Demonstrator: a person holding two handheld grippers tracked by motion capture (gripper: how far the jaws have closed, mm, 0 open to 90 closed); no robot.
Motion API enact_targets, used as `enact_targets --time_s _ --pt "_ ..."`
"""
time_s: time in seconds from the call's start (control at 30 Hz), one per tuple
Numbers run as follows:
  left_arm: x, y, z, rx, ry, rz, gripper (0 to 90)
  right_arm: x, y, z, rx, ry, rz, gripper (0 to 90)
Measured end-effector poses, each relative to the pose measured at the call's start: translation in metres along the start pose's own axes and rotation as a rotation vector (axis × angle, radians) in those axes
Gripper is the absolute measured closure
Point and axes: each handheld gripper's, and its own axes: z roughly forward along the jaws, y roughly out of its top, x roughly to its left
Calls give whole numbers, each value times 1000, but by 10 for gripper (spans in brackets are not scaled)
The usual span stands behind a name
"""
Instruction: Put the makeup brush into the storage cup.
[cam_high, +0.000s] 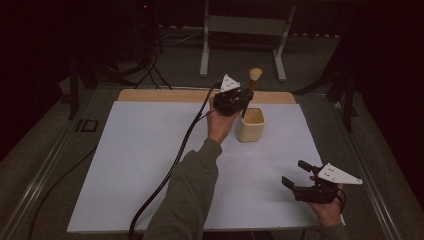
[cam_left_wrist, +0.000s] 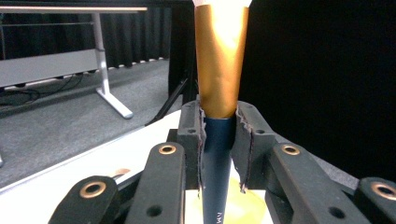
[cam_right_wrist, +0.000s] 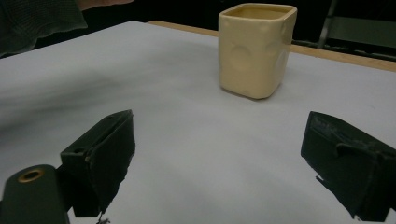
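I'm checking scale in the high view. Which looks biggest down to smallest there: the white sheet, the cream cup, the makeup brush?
1. white sheet, by far the largest.
2 and 3. cream cup and makeup brush: unsure. The brush stands taller but far thinner, partly hidden by the left gripper holding it.

glossy cream ceramic cup (cam_right_wrist: 257, 49); brush (cam_left_wrist: 218, 88) with satin copper ferrule (dark smooth handle); matt white sheet (cam_high: 140, 165).

We look down from above the desk (cam_high: 150, 165); both claw cameras sit close, sharing the cream cup (cam_right_wrist: 256, 49).
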Motion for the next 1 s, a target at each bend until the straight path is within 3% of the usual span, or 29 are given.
enact_targets --time_s 1.0 --pt "-5 -9 13 23 -12 -12 748 0 0 -1 -4 0 2 99"
